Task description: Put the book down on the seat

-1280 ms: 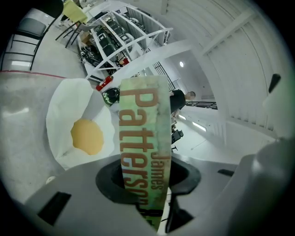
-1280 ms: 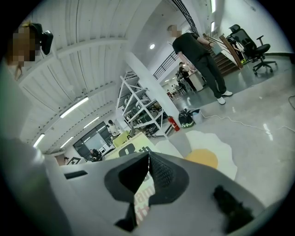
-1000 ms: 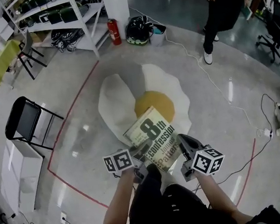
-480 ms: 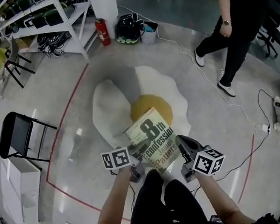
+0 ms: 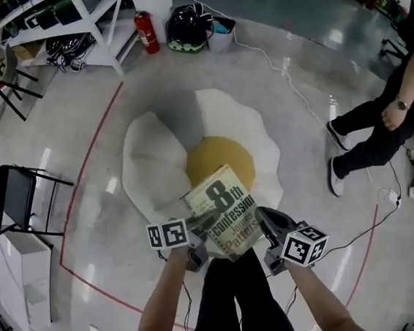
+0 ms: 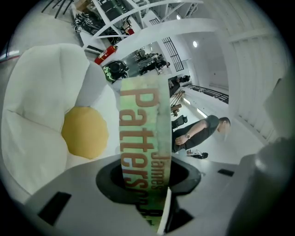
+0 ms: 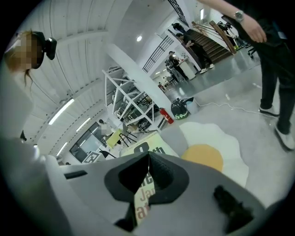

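By egg-shaped seat (image 5: 154,155), book (image 5: 223,212) between both jaws

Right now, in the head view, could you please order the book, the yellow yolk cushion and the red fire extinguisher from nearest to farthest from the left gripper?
1. The book, clamped in the fingers of the left gripper itself.
2. The yellow yolk cushion, just beyond the book, mid-floor.
3. The red fire extinguisher, far off, at the top left.

place: lab-workshop hall | evidence: equipment shelving (image 5: 93,22), fire extinguisher (image 5: 147,33), concrete floor (image 5: 313,54)
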Demonstrator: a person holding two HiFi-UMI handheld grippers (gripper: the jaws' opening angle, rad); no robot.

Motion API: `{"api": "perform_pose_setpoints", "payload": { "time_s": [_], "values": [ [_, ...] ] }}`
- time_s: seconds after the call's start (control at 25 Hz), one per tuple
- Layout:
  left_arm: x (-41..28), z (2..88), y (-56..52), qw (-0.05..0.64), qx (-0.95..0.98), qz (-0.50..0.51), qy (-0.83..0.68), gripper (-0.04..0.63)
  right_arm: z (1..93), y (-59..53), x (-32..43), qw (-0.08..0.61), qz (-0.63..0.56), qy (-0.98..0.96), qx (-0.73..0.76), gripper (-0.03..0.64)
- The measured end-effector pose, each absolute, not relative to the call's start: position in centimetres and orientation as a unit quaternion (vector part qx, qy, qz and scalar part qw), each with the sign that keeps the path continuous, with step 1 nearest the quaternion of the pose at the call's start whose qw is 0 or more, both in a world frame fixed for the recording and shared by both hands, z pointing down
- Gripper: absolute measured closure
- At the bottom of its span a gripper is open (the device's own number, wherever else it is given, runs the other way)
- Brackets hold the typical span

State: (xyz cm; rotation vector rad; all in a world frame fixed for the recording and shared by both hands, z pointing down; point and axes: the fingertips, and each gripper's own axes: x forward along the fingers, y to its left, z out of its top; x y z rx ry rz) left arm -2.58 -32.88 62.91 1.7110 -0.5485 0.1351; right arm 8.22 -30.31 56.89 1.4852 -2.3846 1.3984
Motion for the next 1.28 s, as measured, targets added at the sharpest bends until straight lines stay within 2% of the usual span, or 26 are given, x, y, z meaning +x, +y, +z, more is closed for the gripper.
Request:
{"api": "perform_pose_setpoints", "payload": {
  "time_s": [0.68, 1.0, 1.28],
  "values": [
    [-1.7, 83.0, -34.6, 0.666, 0.714, 0.114, -0.184, 0.435, 75.4, -33.0, 7.9, -0.008, 0.491, -0.731, 0.474, 0.604],
    [0.0, 91.7, -39.0, 0.688, 0.692, 0.147, -0.16, 0.435, 83.0, -36.9, 9.1, -0.021, 0.506, -0.715, 0.482, 0.604],
    [0.2, 96.7, -38.9, 0.726, 0.654, 0.129, -0.169, 0.428, 87.1, -37.3, 8.9, -0.02, 0.511, -0.711, 0.482, 0.604]
  ]
}}
